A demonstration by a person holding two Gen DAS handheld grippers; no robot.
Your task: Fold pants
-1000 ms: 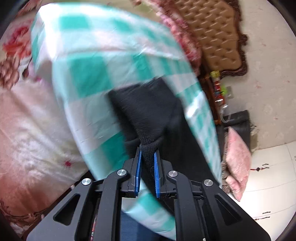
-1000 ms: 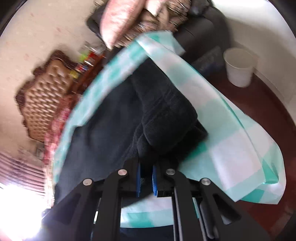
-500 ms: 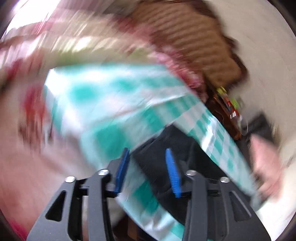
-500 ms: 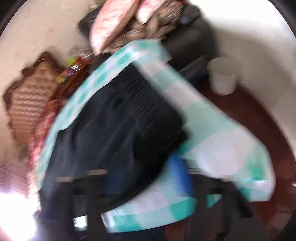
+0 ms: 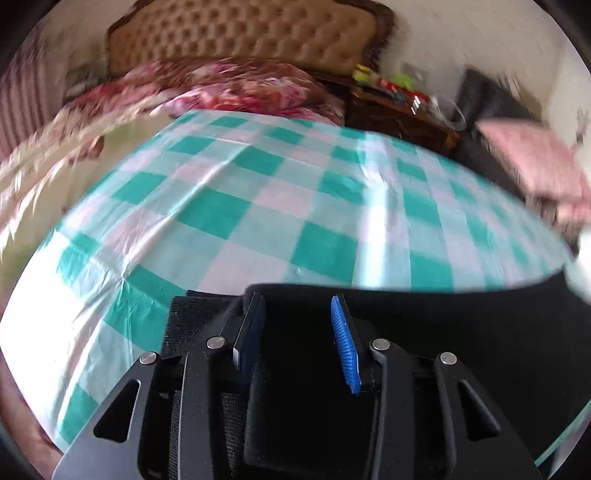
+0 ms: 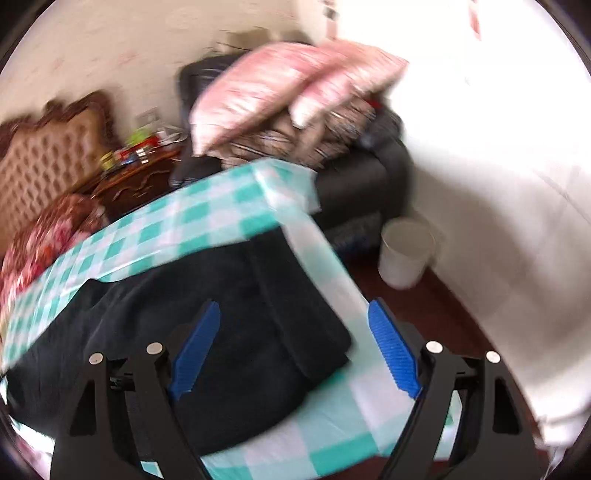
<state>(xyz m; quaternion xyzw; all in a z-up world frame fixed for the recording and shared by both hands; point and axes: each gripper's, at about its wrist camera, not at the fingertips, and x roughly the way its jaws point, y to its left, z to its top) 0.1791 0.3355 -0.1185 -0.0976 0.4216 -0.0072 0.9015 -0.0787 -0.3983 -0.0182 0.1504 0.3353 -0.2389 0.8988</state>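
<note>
My left claw hangs over the black pants, its jaws closing with dark cloth seen between them, the pads not pressing it. My right claw stands wide, gripping nothing, above the same pants. The pants lie folded on the green-checked cloth of the desk, near its front edge. Behind it stand a tufted headboard and a white bin.

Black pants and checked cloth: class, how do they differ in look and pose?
The pants are plain black; the checked cloth is patterned in teal and white squares. The pants lie folded in a thick bundle; the checked cloth lies spread out beneath them. Both are soft, limp material.
</note>
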